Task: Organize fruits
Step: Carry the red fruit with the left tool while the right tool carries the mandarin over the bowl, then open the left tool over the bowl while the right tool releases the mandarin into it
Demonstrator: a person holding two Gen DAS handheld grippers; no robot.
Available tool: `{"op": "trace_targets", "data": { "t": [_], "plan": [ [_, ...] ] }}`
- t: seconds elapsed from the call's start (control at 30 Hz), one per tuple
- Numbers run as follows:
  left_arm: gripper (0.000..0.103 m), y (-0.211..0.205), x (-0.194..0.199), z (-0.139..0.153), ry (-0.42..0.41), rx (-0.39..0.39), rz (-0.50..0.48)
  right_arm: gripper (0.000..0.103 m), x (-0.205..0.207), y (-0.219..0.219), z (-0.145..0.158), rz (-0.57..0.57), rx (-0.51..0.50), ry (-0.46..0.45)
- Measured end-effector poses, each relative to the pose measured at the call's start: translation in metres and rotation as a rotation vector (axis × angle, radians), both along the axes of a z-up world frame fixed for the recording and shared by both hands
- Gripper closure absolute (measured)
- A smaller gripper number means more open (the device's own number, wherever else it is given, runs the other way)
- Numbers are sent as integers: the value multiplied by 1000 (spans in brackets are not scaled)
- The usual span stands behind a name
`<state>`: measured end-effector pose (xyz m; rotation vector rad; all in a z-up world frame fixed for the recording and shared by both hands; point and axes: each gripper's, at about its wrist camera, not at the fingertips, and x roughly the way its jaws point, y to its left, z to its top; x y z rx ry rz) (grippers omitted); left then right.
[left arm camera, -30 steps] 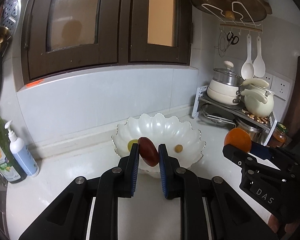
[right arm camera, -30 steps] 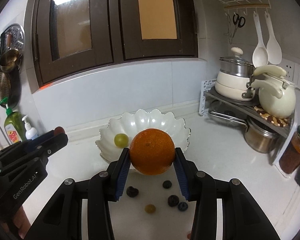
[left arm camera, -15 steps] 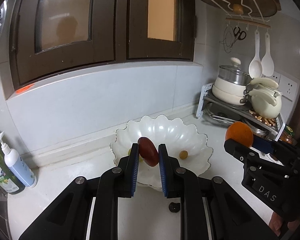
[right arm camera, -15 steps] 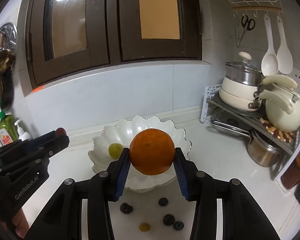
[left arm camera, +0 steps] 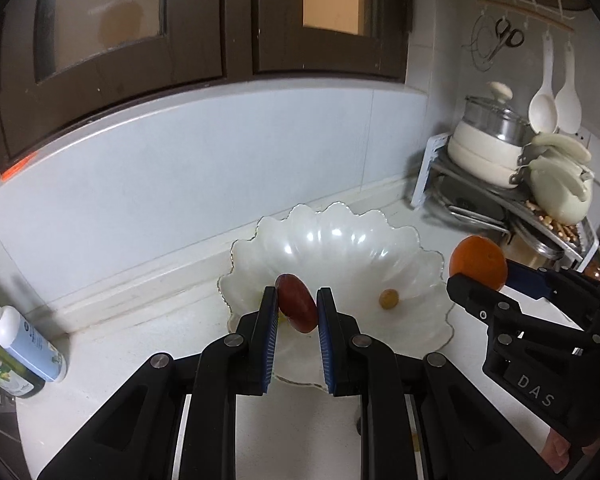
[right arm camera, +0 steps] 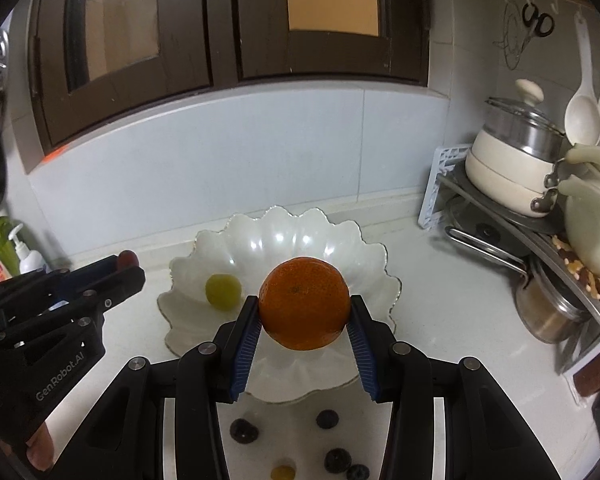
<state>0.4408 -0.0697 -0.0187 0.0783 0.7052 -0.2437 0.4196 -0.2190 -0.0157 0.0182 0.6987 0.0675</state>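
A: Left gripper (left arm camera: 298, 312) is pinching a red grape (left arm camera: 296, 308) across its short axis, over the near rim of the bowl (left arm camera: 340, 236). The grape sits tilted between the pads, so the contact patch is small. My judgement is light, smooth-skinned, soft; too much squeeze would split it, too little and it could slip out

B: Right gripper (right arm camera: 303, 322) is clamped on the orange (right arm camera: 304, 304), pads at its widest girth, over the bowl's near side. I judge it heavier and firm, and its dimpled peel should give good friction. Holding at the equator looks right

A: View differences? The left wrist view shows one small yellowish fruit (left arm camera: 389, 299) in the bowl, and the orange held off to the right

B: The right wrist view shows a green grape (right arm camera: 223, 291) in the bowl at left. It also shows loose fruit on the counter (right arm camera: 440, 304) below the bowl: several dark berries (right arm camera: 244, 430) and a small yellow one (right arm camera: 283, 472). The left wrist view mostly hides these behind its own fingers

A: The bowl looks thin, with a scalloped edge. I'd treat it as fragile and release low
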Motion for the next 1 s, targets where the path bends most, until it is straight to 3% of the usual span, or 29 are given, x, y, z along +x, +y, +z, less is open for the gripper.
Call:
{"op": "trace_targets", "data": {
  "t": [0.53,1.0],
  "plan": [
    [83,-17,57,-52,229,24,-27,58,57,-3,-53,58,-13,250],
    [82,-23,77,-83,348,54,-42,58,78,-5,-80,74,-21,351]
  ]
}}
